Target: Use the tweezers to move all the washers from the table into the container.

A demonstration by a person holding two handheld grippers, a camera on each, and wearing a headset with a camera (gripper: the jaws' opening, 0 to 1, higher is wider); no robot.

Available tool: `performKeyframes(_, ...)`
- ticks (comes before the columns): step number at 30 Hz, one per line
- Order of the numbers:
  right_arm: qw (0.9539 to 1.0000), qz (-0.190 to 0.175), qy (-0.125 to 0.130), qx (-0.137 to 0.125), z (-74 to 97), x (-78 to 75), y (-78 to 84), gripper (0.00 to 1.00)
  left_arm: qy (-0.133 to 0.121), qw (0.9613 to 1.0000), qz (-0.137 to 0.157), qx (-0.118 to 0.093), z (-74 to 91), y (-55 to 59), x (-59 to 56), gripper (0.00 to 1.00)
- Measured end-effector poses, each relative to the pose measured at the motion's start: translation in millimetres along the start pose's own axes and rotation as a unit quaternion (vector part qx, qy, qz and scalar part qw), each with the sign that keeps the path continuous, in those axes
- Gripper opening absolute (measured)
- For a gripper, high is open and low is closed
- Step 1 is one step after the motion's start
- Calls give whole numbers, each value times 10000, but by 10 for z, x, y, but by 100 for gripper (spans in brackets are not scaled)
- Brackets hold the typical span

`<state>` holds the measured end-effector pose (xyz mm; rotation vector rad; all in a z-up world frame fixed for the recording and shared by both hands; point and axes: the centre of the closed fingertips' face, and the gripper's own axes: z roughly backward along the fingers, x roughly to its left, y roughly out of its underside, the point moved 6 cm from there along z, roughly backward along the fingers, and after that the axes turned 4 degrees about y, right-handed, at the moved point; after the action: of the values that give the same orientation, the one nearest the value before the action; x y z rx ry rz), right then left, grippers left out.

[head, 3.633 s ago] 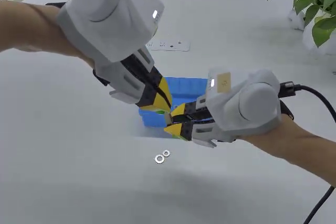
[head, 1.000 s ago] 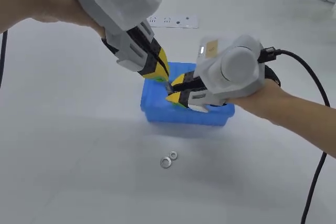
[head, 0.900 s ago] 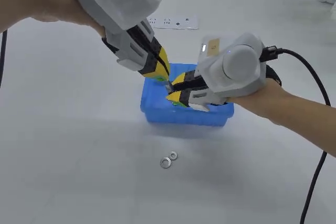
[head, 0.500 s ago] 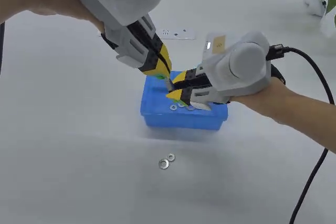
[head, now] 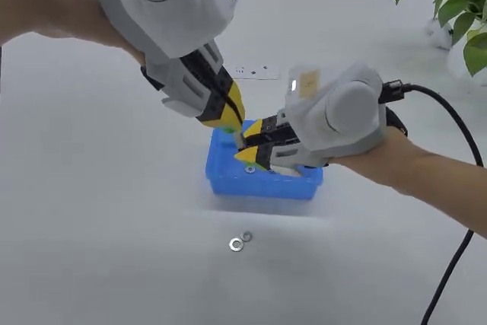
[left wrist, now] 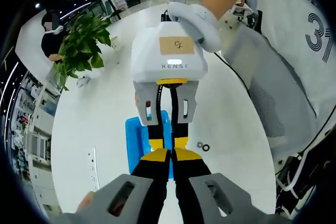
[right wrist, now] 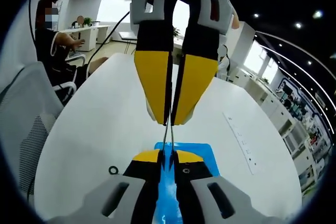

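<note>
Drawn in since a few seconds back, from the near rim of the blue container to over its inside, with the tips of the left gripper and the right gripper meeting there. In the head view, slanting down from the upper left and reaching in from the right, respectively. Nearly closed on both sides, only a slit left between each pair of yellow fingers. Clamped between the left fingers: thin metal tweezers, running straight from them into the slit of the right fingers, as seen in the right gripper view. Cannot tell of any washer in the tweezers' tip. Just under the right fingertips, inside the container, one washer. Well apart from both sets of fingers, on the white table on the person's side of the container, two washers just beside each other, placed as before relative to the container. Beyond the left fingers, a power strip.
</note>
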<state>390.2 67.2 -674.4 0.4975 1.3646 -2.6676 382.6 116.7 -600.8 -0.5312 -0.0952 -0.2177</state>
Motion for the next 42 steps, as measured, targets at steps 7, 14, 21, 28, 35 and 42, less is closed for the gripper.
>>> performKeyframes(7, 9999, 5, -137, -16, 38, 265, -2, 11, 112, 9999, 46, -4, -57, -30, -258, 6)
performKeyframes(14, 9995, -9, -303, 8, 17, 546, 34, 11, 217, 9996, 166, -34, -149, -26, -522, 6)
performKeyframes(21, 9987, -297, -404, -35, -34, 809, 125, 11, 366, 9987, 338, -116, -287, -1, -748, 6)
performKeyframes(28, 9975, -499, -504, -24, -79, 898, 204, 11, 348, 9981, 464, -207, -375, 30, -848, 6)
performKeyframes(35, 9967, -623, -527, -9, -163, 918, 263, 11, 337, 9974, 608, -195, -444, 98, -849, 6)
performKeyframes(42, 9966, -633, -529, 18, -213, 904, 313, 11, 354, 9970, 669, -184, -488, 143, -815, 6)
